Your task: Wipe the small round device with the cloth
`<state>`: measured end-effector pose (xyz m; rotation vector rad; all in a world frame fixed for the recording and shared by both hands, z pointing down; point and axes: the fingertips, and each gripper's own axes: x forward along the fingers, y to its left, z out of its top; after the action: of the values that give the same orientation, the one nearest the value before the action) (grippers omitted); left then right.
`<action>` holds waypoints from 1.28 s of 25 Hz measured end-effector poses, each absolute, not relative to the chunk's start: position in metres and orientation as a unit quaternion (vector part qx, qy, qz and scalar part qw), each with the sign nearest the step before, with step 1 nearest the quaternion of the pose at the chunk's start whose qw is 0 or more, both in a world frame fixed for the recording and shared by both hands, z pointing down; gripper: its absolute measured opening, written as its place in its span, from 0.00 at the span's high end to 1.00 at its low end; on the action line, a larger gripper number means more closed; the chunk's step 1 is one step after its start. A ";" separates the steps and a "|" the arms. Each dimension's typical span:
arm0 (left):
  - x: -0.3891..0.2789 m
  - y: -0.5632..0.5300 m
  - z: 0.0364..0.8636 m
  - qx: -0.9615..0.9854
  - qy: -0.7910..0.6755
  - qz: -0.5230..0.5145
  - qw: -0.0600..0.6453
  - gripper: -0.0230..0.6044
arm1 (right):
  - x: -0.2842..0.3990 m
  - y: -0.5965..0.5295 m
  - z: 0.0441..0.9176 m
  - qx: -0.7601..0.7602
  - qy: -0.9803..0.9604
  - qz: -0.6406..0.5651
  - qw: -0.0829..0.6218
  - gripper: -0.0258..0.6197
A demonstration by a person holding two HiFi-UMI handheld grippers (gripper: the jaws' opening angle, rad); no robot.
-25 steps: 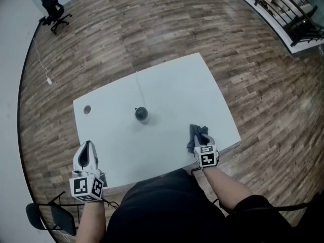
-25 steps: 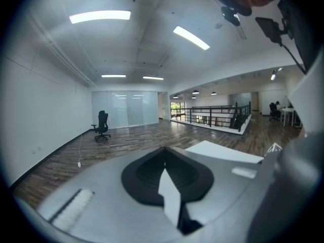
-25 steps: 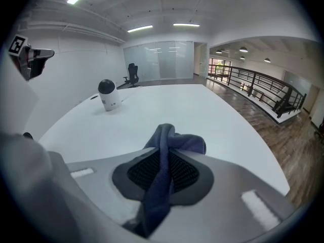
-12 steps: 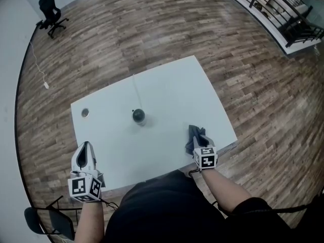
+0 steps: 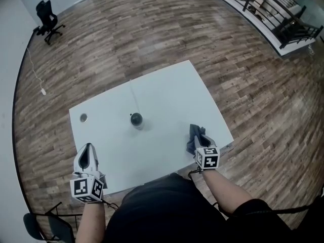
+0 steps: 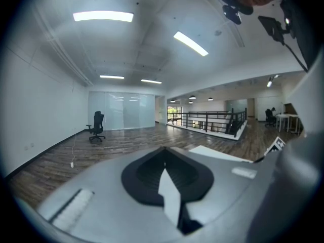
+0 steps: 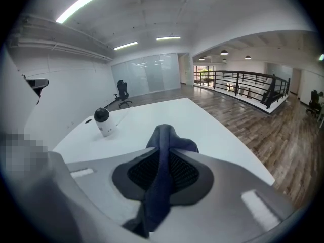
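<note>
The small round device, white with a black top, stands near the middle of the white table; it also shows at the left of the right gripper view. My right gripper is over the table's near right part, shut on a dark blue cloth. That cloth is pinched between the jaws of the right gripper and bunches up past their tips. My left gripper hovers at the table's near left corner. In its own view the left gripper has its jaws together with nothing between them.
A thin cable runs from the device to the table's far edge. A round hole sits at the table's left. An office chair stands far left on the wood floor, and a railing is at the far right.
My right gripper has lifted the cloth slightly off the table. The left gripper has stayed about where it was. The device has not moved.
</note>
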<state>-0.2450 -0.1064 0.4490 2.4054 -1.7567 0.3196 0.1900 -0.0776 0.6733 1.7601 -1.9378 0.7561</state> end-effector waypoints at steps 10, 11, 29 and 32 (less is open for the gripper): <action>-0.234 -0.114 0.452 0.813 -0.568 0.102 0.069 0.95 | 0.203 -0.087 0.648 0.649 -0.693 0.244 0.199 0.87; -0.235 -0.114 0.452 0.813 -0.569 0.102 0.069 0.95 | 0.204 -0.087 0.646 0.649 -0.693 0.241 0.201 0.87; -0.235 -0.121 0.454 0.819 -0.562 0.092 0.063 0.95 | 0.210 -0.105 0.584 0.679 -0.689 0.203 0.151 0.87; -0.235 -0.119 0.458 0.819 -0.563 0.091 0.064 0.95 | 0.208 -0.105 0.577 0.677 -0.695 0.184 0.158 0.87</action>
<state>-0.2355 -0.1189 0.4581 2.4720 -1.7000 0.2748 0.2078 -0.1047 0.5767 1.9379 -1.9872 0.5258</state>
